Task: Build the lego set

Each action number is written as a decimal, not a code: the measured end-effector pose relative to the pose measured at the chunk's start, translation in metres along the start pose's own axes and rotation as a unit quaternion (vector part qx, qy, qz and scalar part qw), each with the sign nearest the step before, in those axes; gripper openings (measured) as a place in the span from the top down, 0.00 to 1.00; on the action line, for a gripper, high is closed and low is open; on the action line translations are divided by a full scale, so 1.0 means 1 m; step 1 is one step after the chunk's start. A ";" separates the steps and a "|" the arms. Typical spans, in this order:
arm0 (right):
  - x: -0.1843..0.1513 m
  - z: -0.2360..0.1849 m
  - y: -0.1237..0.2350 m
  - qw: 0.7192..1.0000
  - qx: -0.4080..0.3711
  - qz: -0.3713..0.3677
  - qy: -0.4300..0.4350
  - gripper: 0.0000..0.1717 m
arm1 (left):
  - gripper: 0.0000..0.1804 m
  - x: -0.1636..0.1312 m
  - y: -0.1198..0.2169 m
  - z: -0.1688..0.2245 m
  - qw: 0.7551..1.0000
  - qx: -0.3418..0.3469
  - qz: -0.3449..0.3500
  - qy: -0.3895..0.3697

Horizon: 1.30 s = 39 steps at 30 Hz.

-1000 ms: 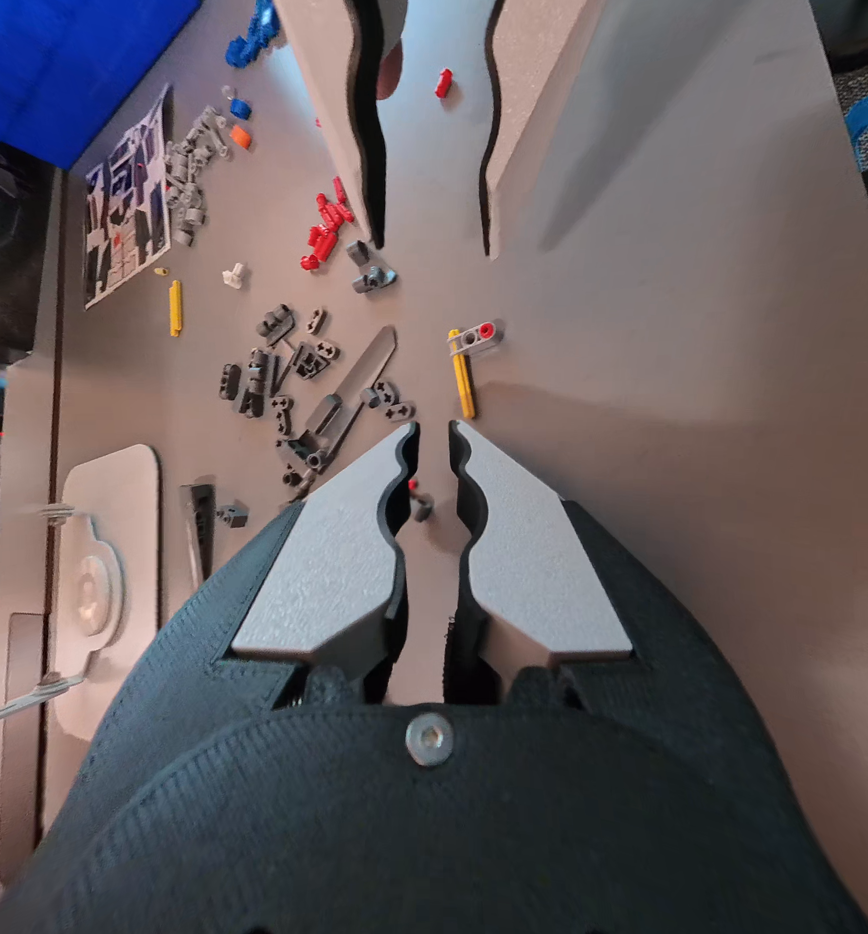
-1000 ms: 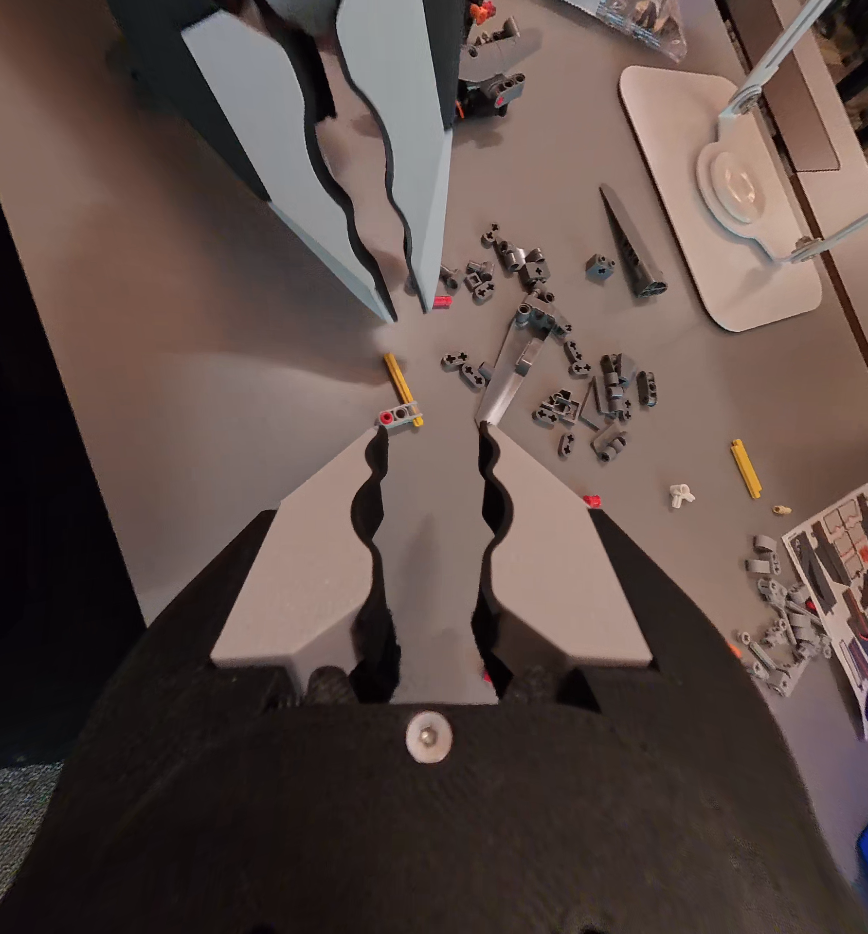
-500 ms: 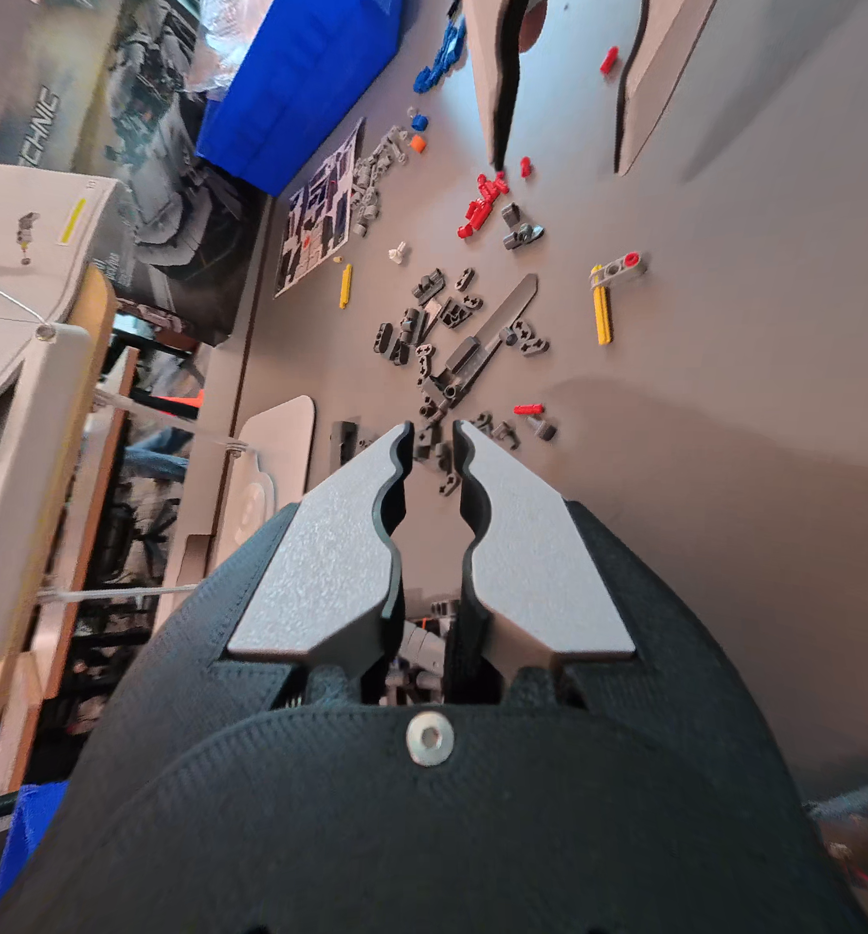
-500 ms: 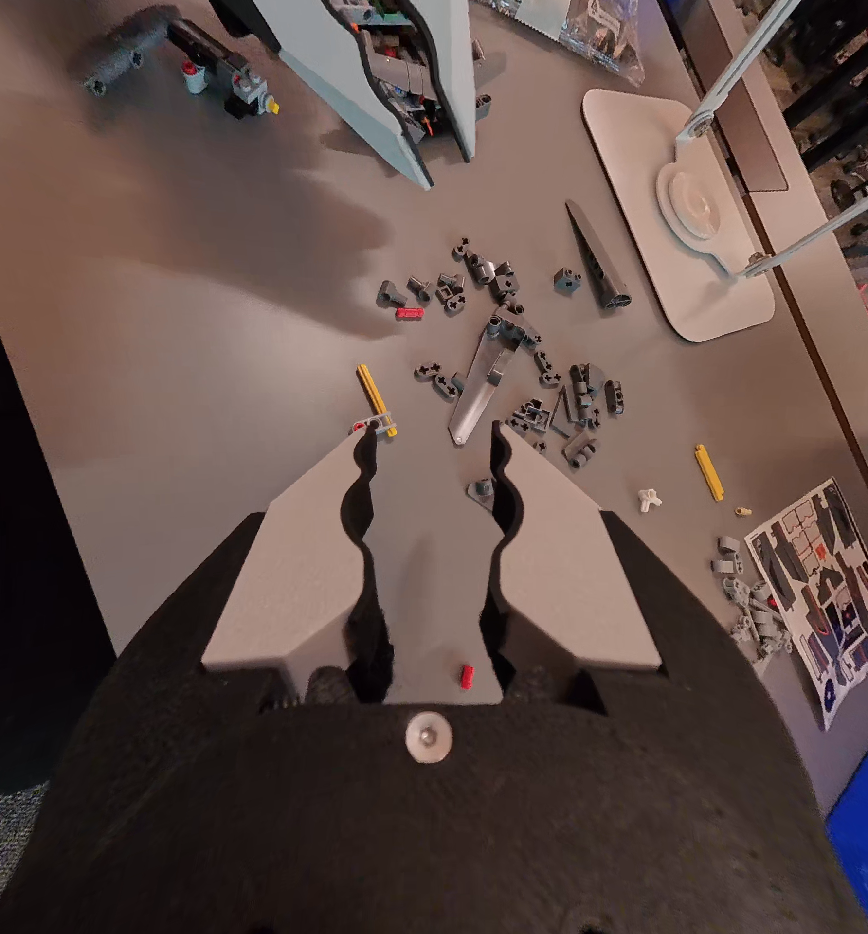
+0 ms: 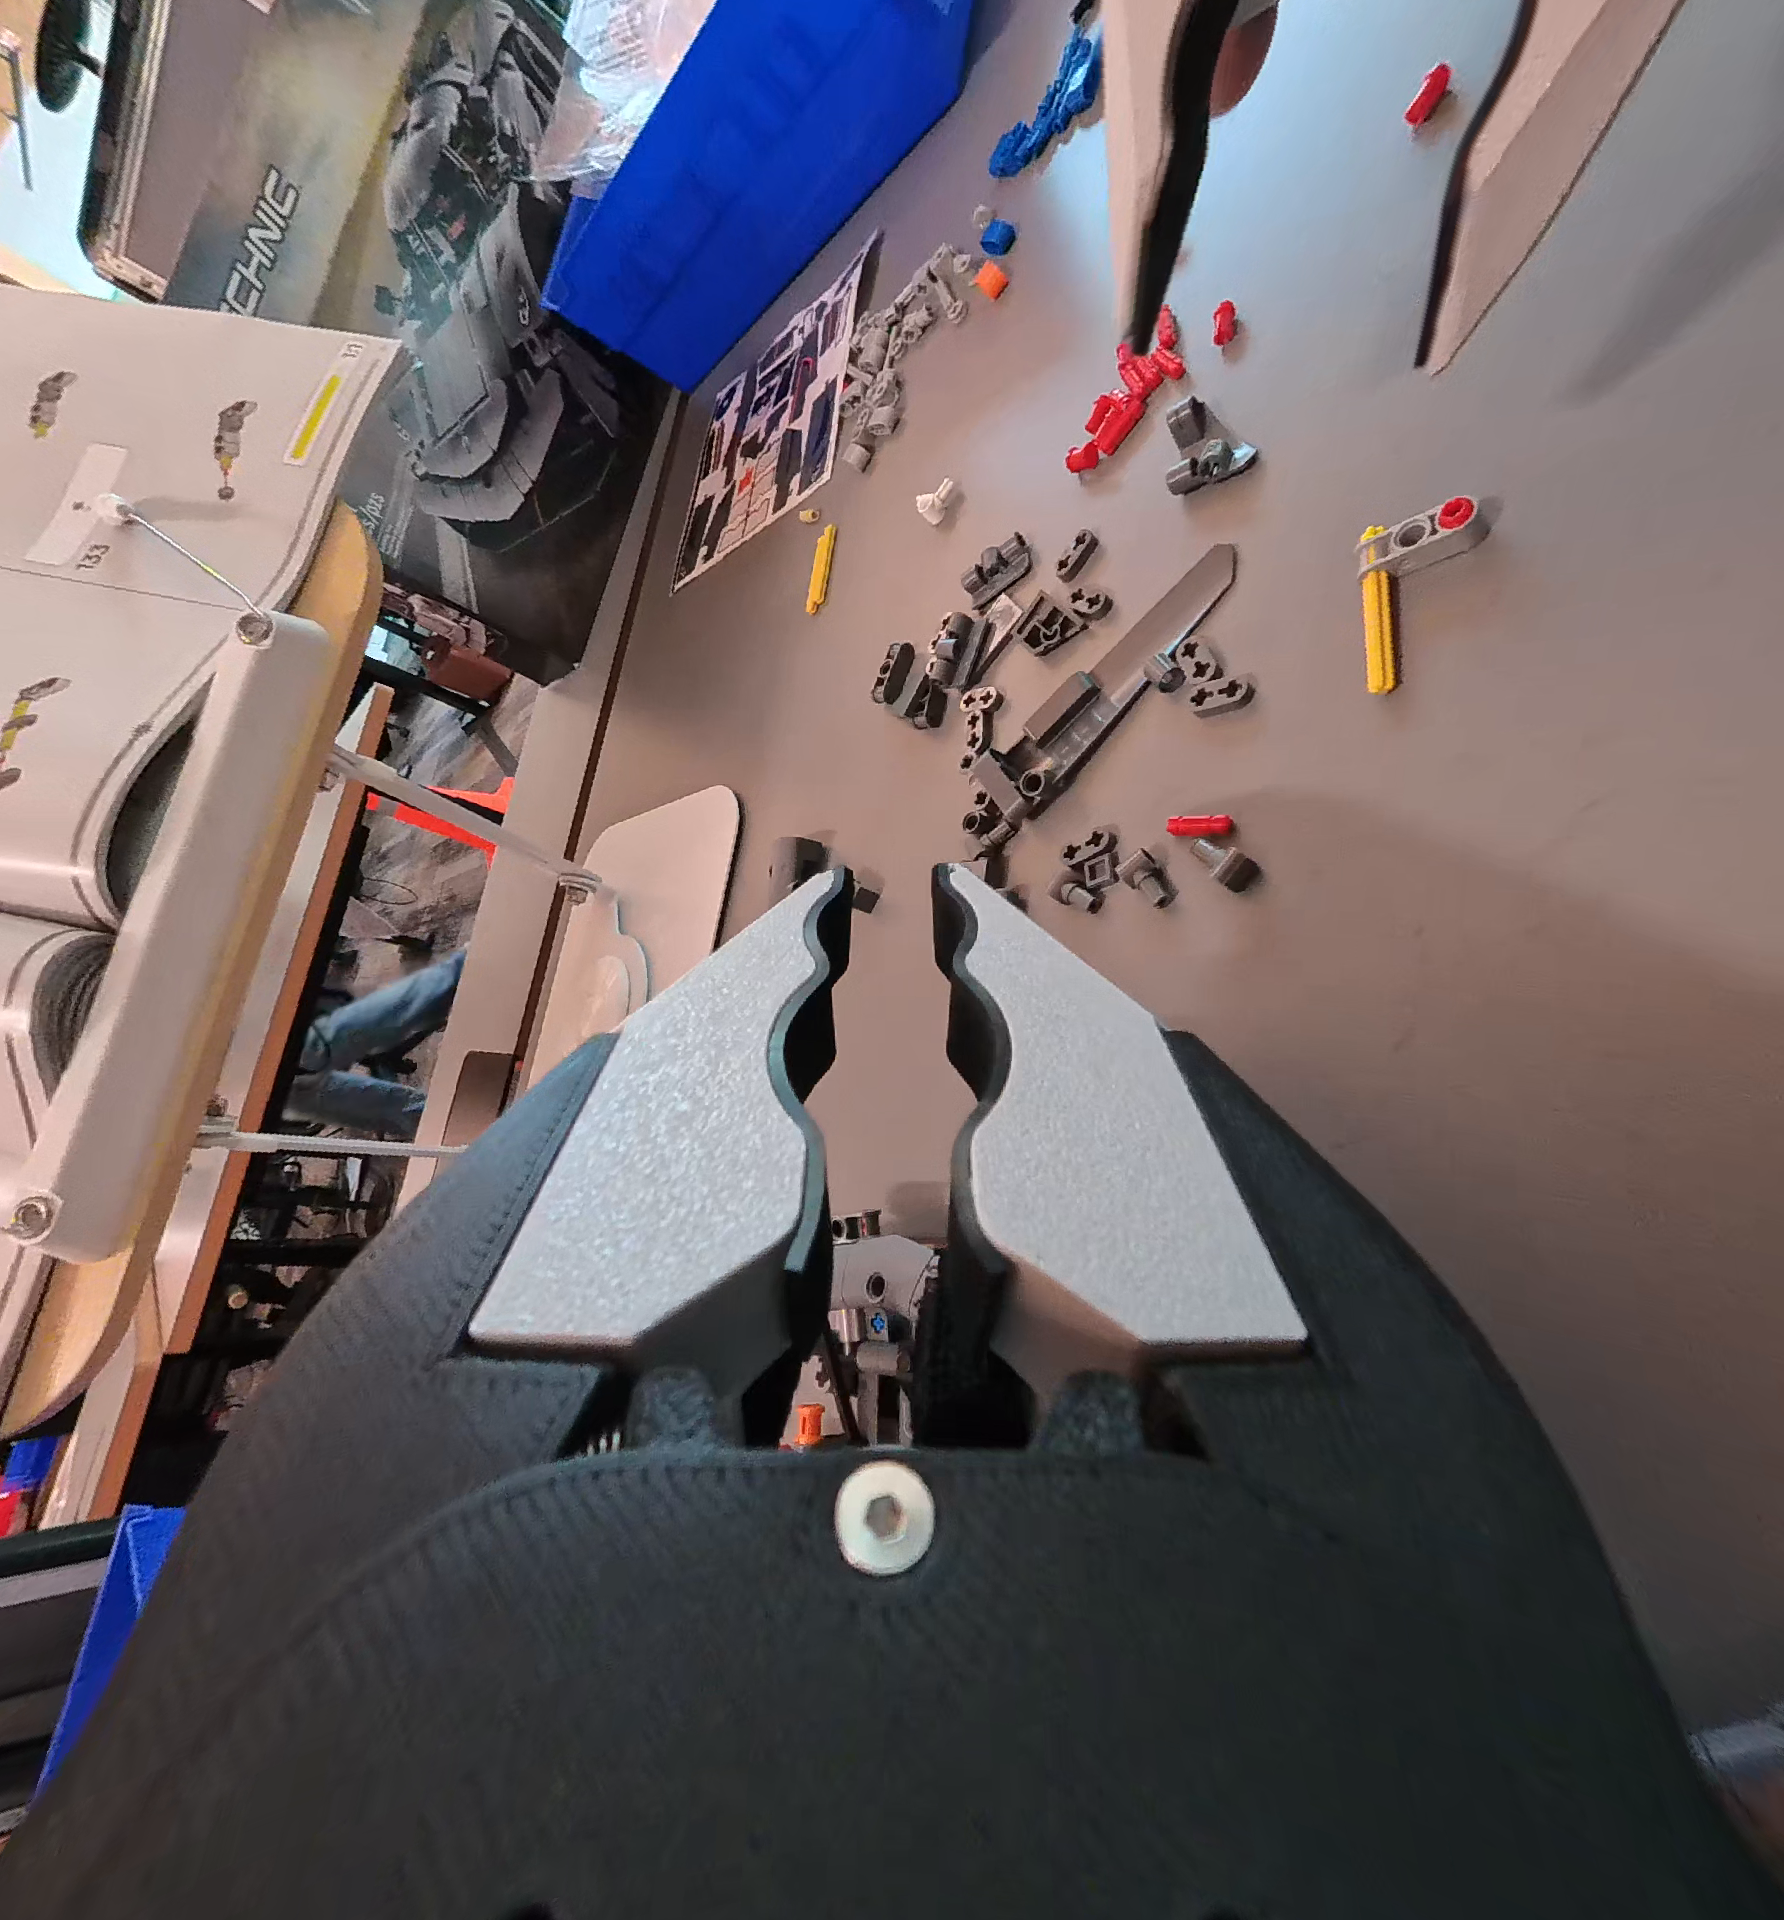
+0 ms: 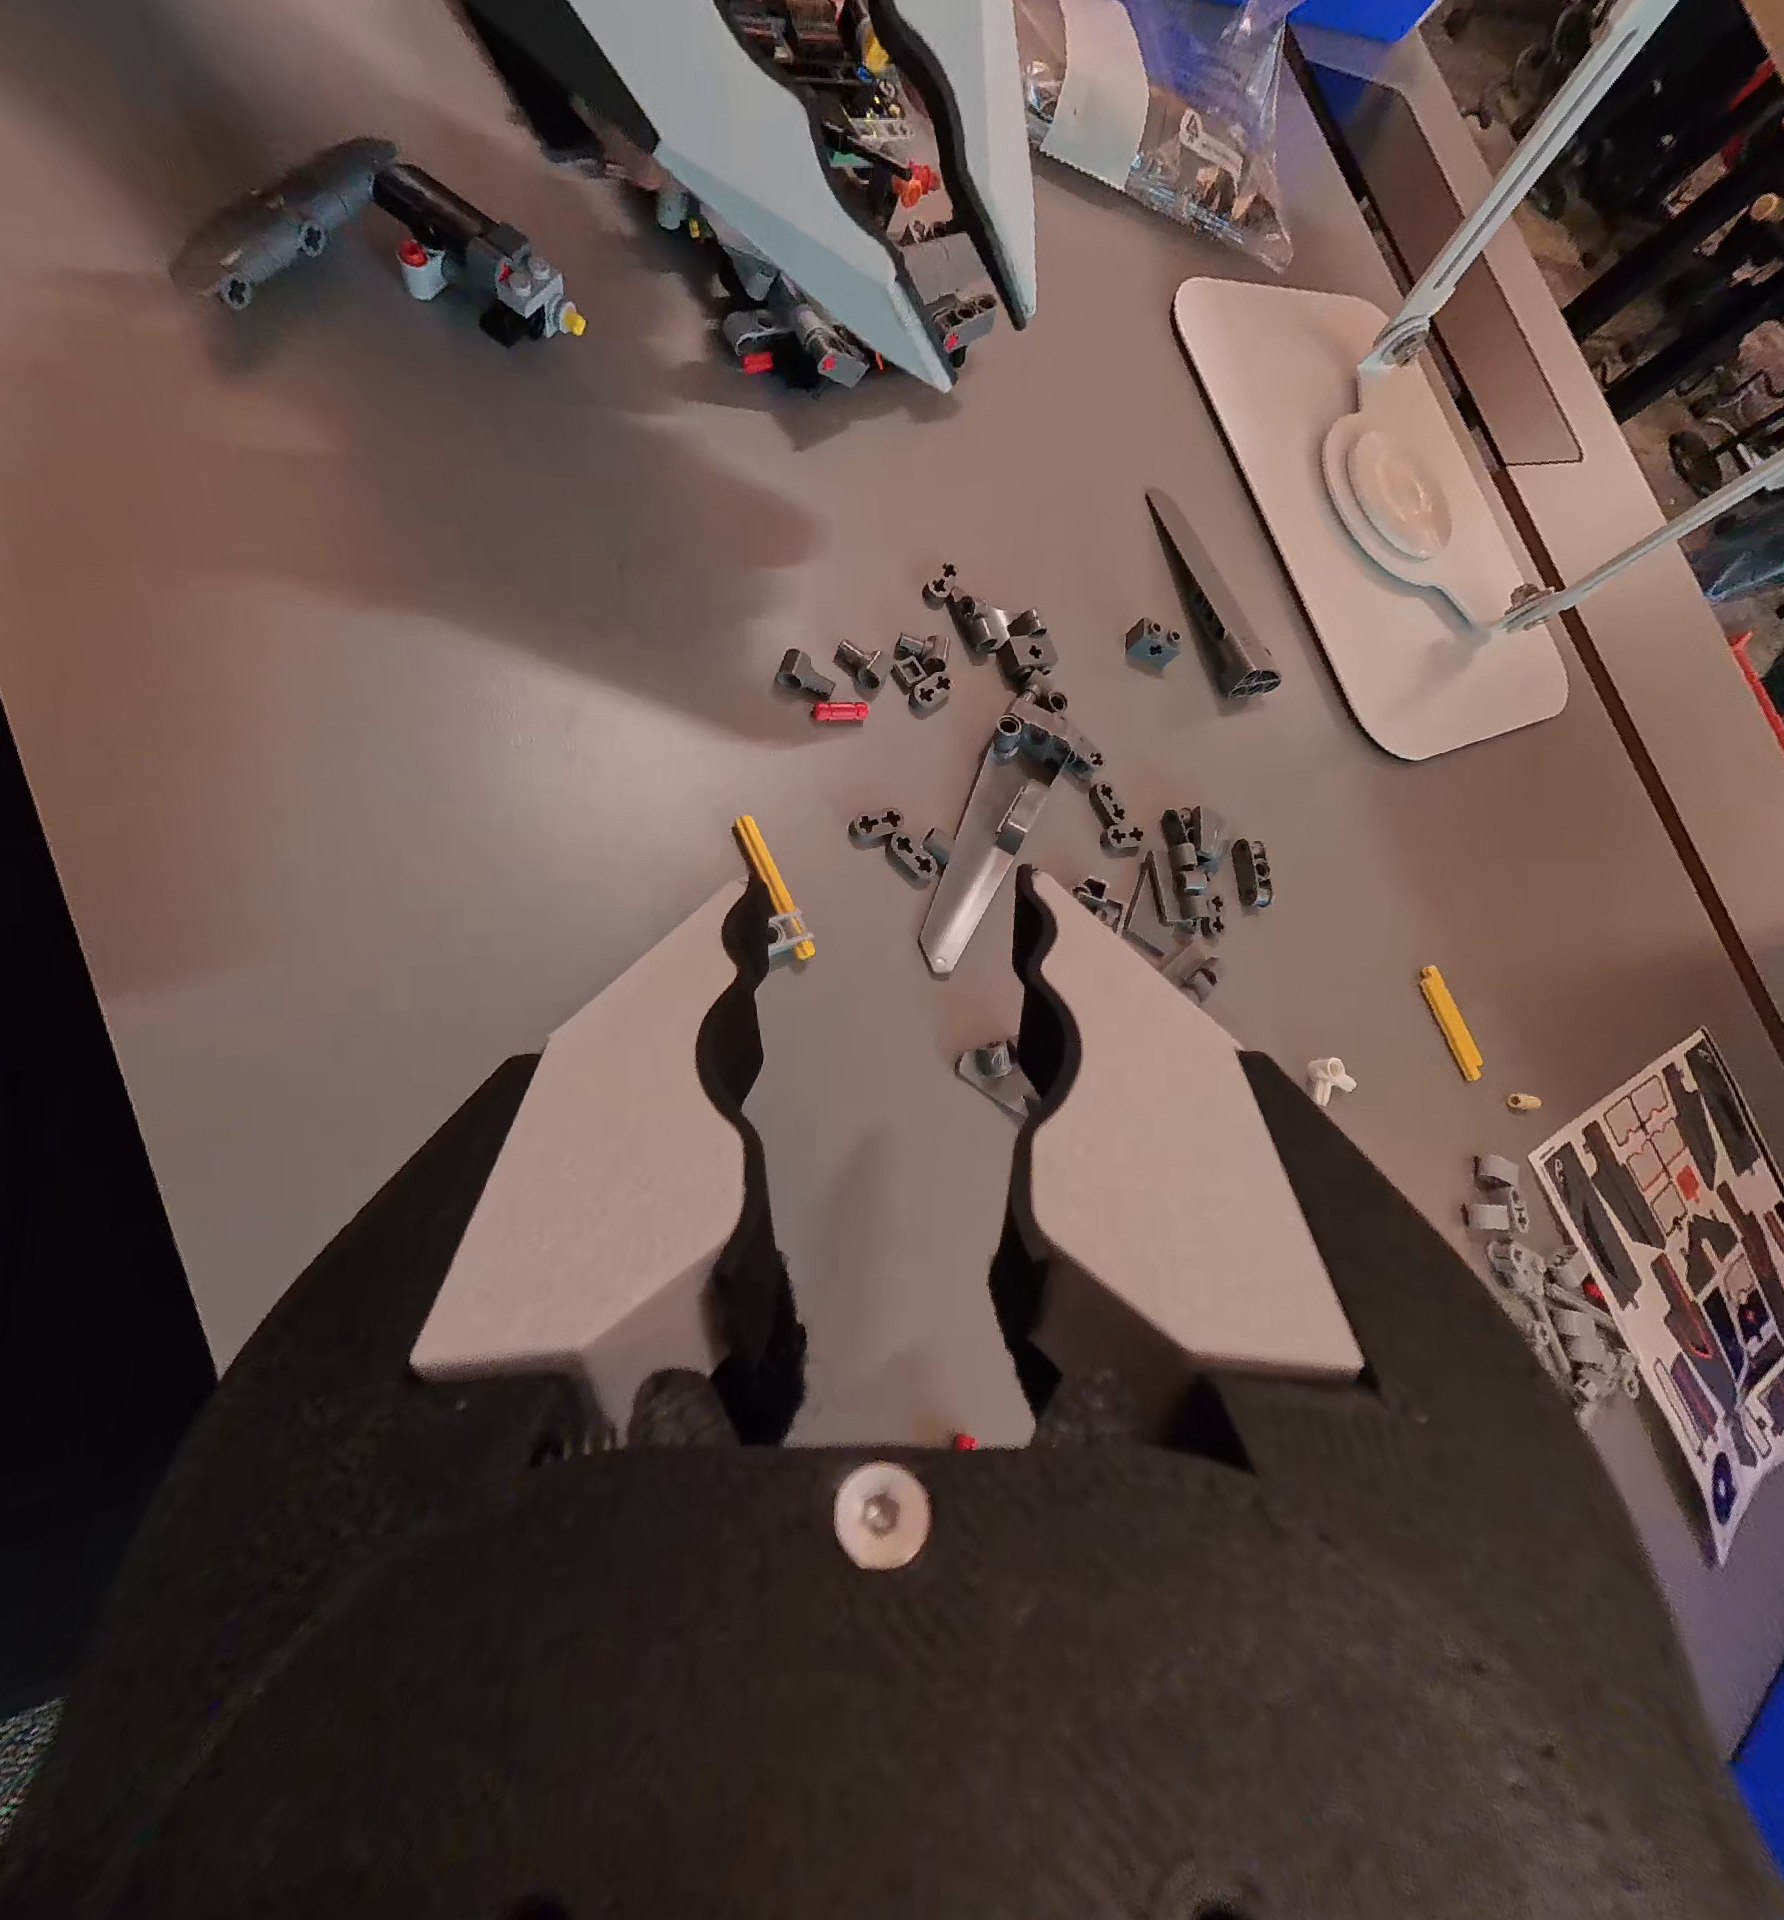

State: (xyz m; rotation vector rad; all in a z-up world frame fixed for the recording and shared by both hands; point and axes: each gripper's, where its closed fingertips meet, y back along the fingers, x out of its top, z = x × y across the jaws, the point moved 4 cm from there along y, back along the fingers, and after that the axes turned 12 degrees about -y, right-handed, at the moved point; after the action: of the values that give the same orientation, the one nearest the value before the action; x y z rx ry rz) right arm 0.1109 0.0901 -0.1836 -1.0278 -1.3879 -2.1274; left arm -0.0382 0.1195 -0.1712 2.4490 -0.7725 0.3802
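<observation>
Hovering above the grey table (image 6: 368, 790), the right gripper (image 6: 883, 894) has its jaws spread wide with nothing between them; a yellow axle with a grey connector (image 6: 776, 894) lies just beside its left fingertip and a long grey blade-shaped piece (image 6: 981, 873) near the right one. Only this view shows the left gripper (image 6: 955, 343) from outside, raised over a dark partly built model (image 6: 815, 332), with a second grey and black assembly (image 6: 389, 234) lying apart from it. The left wrist view alone shows an open instruction booklet on a stand (image 5: 129, 644) and a printed box (image 5: 431, 312) off the table's edge, plus a blue bin (image 5: 763, 166) and red pins (image 5: 1127, 405). Its own jaws stand narrow, a slim gap at the tips and nothing pinched there; model parts show low between the finger bases. Compared with a second ago, the left gripper has pulled back and tilted, so the loose grey pieces (image 5: 1054, 675) now lie ahead of its tips, and the right jaws have widened.
</observation>
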 end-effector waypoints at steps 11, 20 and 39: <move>-0.017 0.002 0.004 1.000 0.008 -0.014 -0.001 0.76 | 0.93 -0.003 -0.004 -0.003 1.000 0.008 -0.004 0.016; -0.020 0.003 0.006 0.997 0.075 -0.025 0.012 0.73 | 0.93 -0.005 -0.006 -0.010 0.999 0.020 -0.010 0.028; -0.031 -0.006 -0.034 0.978 0.190 -0.081 0.021 0.79 | 0.94 -0.012 -0.012 -0.010 0.999 0.012 -0.021 0.037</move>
State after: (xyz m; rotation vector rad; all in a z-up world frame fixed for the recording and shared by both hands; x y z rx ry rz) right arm 0.1059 0.0970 -0.2288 -0.7365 -1.8188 -1.8693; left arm -0.0415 0.1388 -0.1730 2.4543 -0.6888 0.4643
